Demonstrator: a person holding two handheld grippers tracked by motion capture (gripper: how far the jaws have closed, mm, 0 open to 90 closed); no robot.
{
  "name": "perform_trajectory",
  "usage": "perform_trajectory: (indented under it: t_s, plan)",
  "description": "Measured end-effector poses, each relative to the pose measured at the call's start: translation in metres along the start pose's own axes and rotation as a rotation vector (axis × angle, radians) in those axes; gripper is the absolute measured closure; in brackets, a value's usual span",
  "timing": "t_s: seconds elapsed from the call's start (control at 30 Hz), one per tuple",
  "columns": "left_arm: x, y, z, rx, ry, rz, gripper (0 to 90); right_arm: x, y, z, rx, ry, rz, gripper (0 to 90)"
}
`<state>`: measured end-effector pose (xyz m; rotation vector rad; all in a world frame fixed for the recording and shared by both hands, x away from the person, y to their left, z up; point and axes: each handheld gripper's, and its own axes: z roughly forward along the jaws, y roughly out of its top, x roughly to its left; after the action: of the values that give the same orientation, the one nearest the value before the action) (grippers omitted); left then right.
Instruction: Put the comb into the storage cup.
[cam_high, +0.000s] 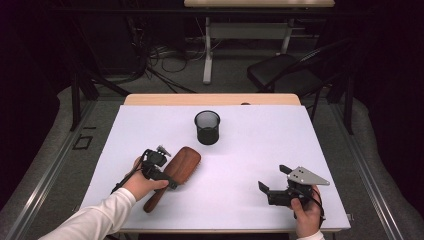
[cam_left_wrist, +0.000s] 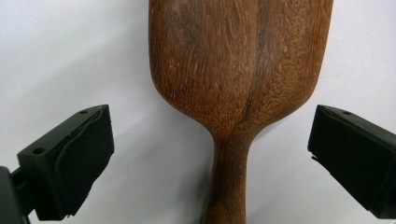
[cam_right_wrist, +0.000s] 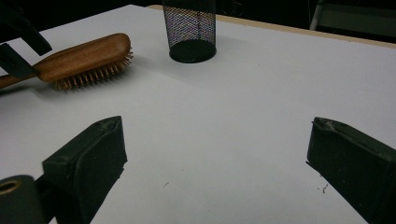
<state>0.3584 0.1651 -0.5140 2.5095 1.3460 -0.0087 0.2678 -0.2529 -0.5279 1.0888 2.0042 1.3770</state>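
Hovering over the neck of a wooden hairbrush (cam_left_wrist: 240, 70), the left tool (cam_left_wrist: 210, 158) stands released, its two black jaws spread wide with the brush's narrowing handle between them and neither jaw touching the wood. In the left gripper view the brush's broad back runs off the top edge and the handle runs off the bottom, so both ends are cut off; the bristles are hidden underneath. From the high view the left tool (cam_high: 159, 169) sits above the brush (cam_high: 175, 175), and the person's left hand (cam_high: 140, 184) covers the middle of the handle, leaving just its lower end showing near the front of the white tabletop (cam_high: 250, 150). The brush lies bristles down, on the left half of the tabletop, its head pointing toward a black mesh cup (cam_high: 207, 127) that stands upright, well apart from it, toward the far edge.

The right tool (cam_high: 272, 181) is also released, jaws wide apart with only bare tabletop between them, held low near the front right by the right hand (cam_high: 306, 212). In the right gripper view the brush's bristles (cam_right_wrist: 93, 74) show at the far left, its handle cut off at the frame edge, and the top of the cup (cam_right_wrist: 191, 32) is cropped.
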Motion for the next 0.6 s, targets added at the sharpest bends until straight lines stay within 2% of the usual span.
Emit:
perform_trajectory:
  t_s: [0.13,0.37,0.6]
  plan:
    - [0.0000,-0.0001,-0.0002,0.001,-0.001,0.000,1.9,0.0001,0.0000,0.0000,0.000,0.001,0.000,4.3]
    - [-0.0016,0.0019,0.0002,0.006,-0.016,-0.001,9.3,0.0003,-0.0001,0.0006,-0.001,0.004,-0.001,4.3]
    - [-0.0046,0.0055,0.0004,0.028,-0.013,0.021,16.1,0.0001,-0.0002,0.0006,-0.001,0.005,-0.001,4.3]
